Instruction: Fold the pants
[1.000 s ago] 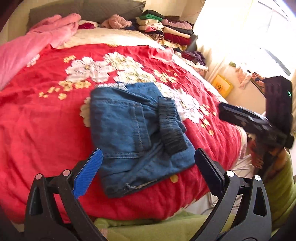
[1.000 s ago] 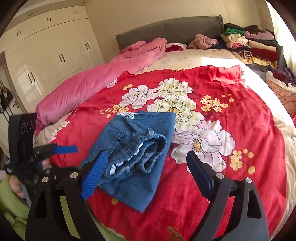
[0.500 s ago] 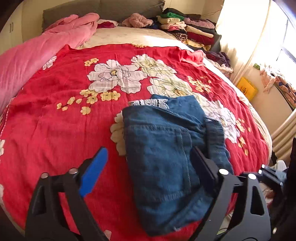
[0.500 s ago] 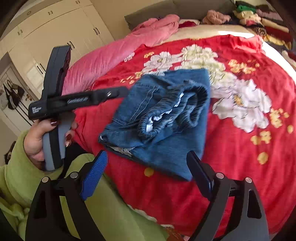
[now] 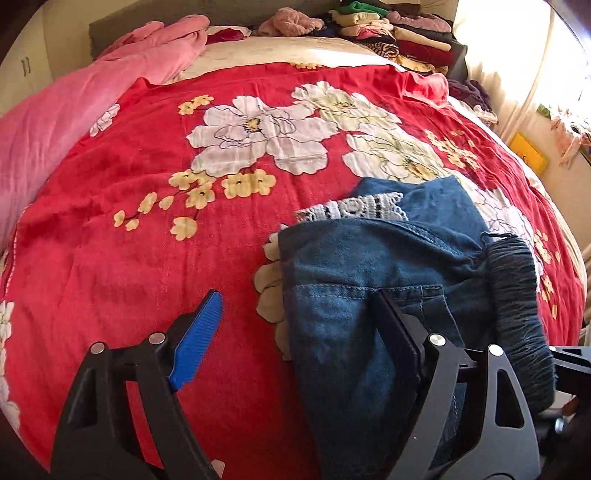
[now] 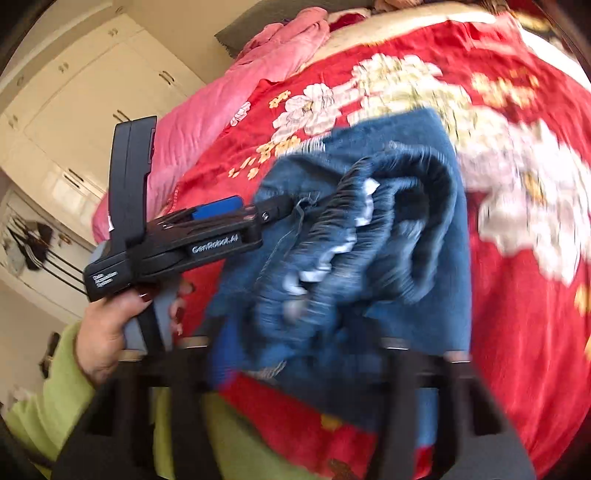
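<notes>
One pair of folded blue denim pants (image 5: pixel 388 295) lies on a red blanket with large white and yellow flowers (image 5: pixel 122 258), toward the near right part of the bed. Its dark gathered elastic waistband (image 5: pixel 517 302) runs along the right edge of the bundle, and a strip of white lace trim (image 5: pixel 351 210) peeks out at the far edge.

In the left wrist view, the left gripper (image 5: pixel 295 328) stands spread wide: its blue-padded finger (image 5: pixel 199 339) is over bare blanket just left of the denim, while its black finger (image 5: pixel 399 332) is over the fabric, so the left edge of the pants sits between the jaws without being pinched.

From the right wrist view, a hand (image 6: pixel 110 332) in a lime-green sleeve (image 6: pixel 44 398) holds that same tool, its tips reaching the near left corner of the denim. The right gripper (image 6: pixel 295 350) is badly blurred at the bottom of its own picture; its jaws have just been closing, with the near edge of the pants between them, but I cannot tell whether the pads press on the cloth.

A pink quilt (image 5: pixel 74 110) lies along the far left side, and a stack of folded clothes (image 5: pixel 399 33) sits at the far right by the headboard.
</notes>
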`<act>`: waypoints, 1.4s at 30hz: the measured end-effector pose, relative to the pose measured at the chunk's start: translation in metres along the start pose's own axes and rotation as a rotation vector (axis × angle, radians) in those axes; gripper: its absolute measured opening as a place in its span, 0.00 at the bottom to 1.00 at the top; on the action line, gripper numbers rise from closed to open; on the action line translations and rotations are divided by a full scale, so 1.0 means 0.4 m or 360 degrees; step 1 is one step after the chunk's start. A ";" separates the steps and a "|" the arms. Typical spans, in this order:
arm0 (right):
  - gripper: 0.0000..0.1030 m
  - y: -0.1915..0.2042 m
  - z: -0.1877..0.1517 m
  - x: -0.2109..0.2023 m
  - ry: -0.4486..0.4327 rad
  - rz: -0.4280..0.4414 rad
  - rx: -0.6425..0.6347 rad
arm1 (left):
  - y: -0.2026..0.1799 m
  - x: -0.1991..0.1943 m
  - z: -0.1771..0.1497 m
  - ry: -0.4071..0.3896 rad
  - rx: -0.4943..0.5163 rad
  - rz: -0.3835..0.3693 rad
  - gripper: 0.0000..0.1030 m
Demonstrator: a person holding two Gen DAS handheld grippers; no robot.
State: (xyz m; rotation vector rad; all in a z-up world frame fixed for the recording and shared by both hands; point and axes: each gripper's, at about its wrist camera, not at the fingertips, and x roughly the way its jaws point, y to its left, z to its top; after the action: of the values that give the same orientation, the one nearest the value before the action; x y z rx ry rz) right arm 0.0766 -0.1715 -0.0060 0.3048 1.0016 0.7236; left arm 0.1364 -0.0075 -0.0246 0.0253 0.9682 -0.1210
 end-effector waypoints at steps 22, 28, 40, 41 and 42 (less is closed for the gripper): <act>0.50 0.149 -0.201 -0.157 -0.0195 -0.0302 -0.0997 | 0.010 0.000 -0.004 -0.0019 -0.0047 -0.0073 0.80; 0.50 0.226 -0.188 -0.019 -0.0002 -0.0316 -0.1379 | 0.009 0.001 -0.005 -0.0005 -0.0031 -0.0052 0.80; 0.08 0.226 -0.219 0.052 0.0134 -0.0187 -0.1524 | 0.014 0.010 -0.006 0.0007 -0.0025 -0.0056 0.82; 0.08 0.216 -0.224 0.059 0.0143 -0.0190 -0.1504 | 0.015 0.011 -0.005 0.0006 -0.0030 -0.0059 0.82; 0.08 0.208 -0.232 0.063 0.0153 -0.0185 -0.1483 | 0.015 0.012 -0.006 0.0007 -0.0033 -0.0061 0.83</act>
State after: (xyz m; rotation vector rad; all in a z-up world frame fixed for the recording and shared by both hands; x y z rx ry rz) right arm -0.0279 -0.1016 -0.0256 -0.5969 0.6709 1.0214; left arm 0.1378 -0.0017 -0.0300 -0.0119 0.9744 -0.1461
